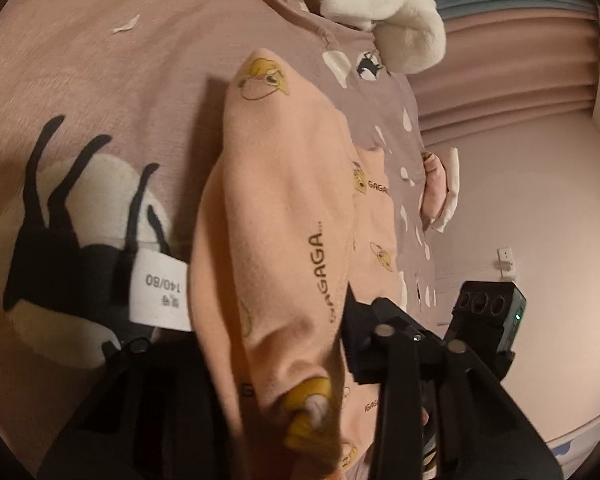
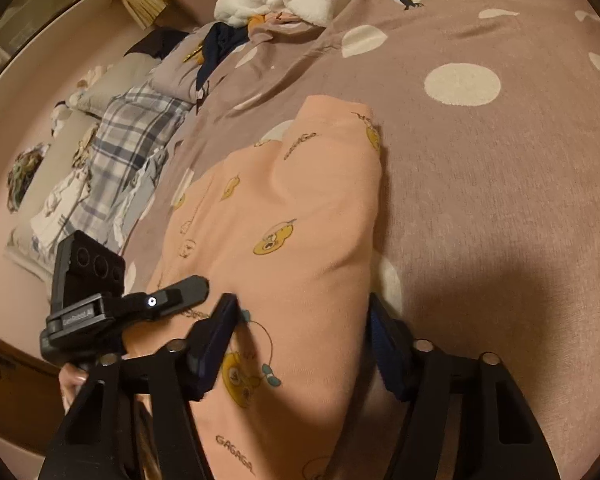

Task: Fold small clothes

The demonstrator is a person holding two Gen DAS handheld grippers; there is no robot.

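A peach garment (image 1: 284,184) printed with yellow bears and "GAGAGA" lies in a thick fold on the mauve bedspread (image 1: 148,56). Its white size label (image 1: 160,294) sticks out at the left. In the left wrist view my left gripper (image 1: 252,332) is shut on a bunched ridge of this cloth; the label hides its left finger, and the right finger (image 1: 360,320) presses the cloth. Seen from the right wrist, the same garment (image 2: 300,208) fills my right gripper (image 2: 300,332), whose fingers (image 2: 216,340) squeeze its near folded end.
A white fluffy item (image 1: 384,4) lies at the far end of the bed. More clothes, one of them plaid (image 2: 132,128), are heaped along the bed's left side. The spotted bedspread (image 2: 480,184) stretches to the right of the garment. A pink wall and floor (image 1: 532,208) lie beyond the bed edge.
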